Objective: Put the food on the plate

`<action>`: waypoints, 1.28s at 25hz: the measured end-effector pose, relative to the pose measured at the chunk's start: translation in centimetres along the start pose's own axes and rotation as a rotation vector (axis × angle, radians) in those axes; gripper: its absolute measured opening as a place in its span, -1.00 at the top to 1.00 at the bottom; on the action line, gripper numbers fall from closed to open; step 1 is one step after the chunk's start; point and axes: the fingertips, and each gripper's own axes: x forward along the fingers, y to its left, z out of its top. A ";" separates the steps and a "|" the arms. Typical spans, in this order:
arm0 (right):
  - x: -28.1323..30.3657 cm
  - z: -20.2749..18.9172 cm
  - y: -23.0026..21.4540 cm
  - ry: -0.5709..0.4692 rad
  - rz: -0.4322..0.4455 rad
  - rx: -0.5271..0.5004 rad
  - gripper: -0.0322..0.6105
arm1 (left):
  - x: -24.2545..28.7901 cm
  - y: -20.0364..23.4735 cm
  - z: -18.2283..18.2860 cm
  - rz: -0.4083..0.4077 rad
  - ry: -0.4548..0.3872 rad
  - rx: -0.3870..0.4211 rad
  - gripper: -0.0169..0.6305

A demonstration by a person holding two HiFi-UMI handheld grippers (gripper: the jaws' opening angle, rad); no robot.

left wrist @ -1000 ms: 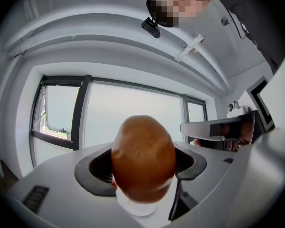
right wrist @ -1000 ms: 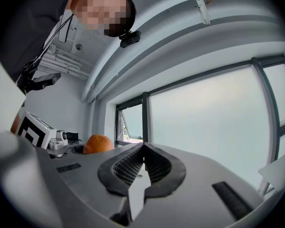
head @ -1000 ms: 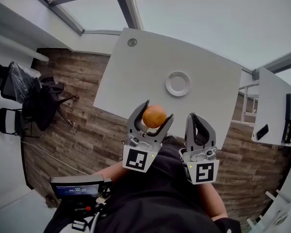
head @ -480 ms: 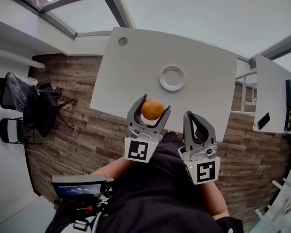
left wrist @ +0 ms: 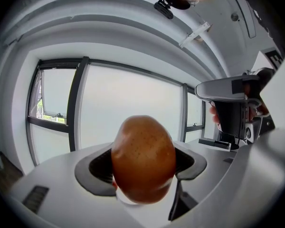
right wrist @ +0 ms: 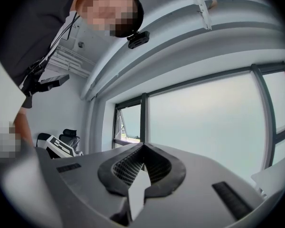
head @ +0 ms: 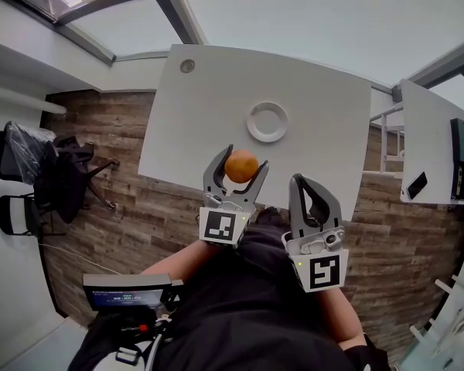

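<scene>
A round orange-brown food item [head: 241, 165] sits clamped between the jaws of my left gripper [head: 236, 168], held over the near edge of the white table [head: 325, 122]. The left gripper view shows the same food [left wrist: 143, 158] filling the space between the jaws, with windows behind it. A small white plate [head: 267, 122] lies on the table, a little beyond and right of the held food. My right gripper [head: 309, 185] is held beside the left one, jaws shut with nothing in them; its own view shows its closed tips [right wrist: 141, 175] pointing at windows.
A round cable hole [head: 186, 66] marks the table's far left corner. Black chairs [head: 39, 168] stand on the wood floor at the left. A second white desk [head: 433, 161] with dark devices stands at the right. A screen device [head: 127, 296] hangs at the person's waist.
The left gripper with the food has moved forward, closer to the table edge and the plate. The right gripper has shifted only slightly.
</scene>
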 end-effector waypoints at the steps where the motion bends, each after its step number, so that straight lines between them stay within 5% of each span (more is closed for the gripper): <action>1: 0.0 -0.2 -0.3 0.010 -0.008 -0.002 0.88 | 0.2 0.0 -0.1 0.000 0.006 -0.003 -0.08; 8: 0.0 -1.2 -2.4 0.042 -0.069 0.042 0.88 | 1.9 -0.1 -0.6 -0.010 0.041 -0.005 -0.08; 17: 0.5 -1.3 -2.1 0.060 -0.062 -0.031 0.88 | 3.8 0.9 -2.7 -0.025 0.087 -0.010 -0.08; 32: 1.4 -1.3 -2.2 0.046 -0.061 0.004 0.88 | 6.6 0.7 -3.2 -0.036 0.109 0.003 -0.08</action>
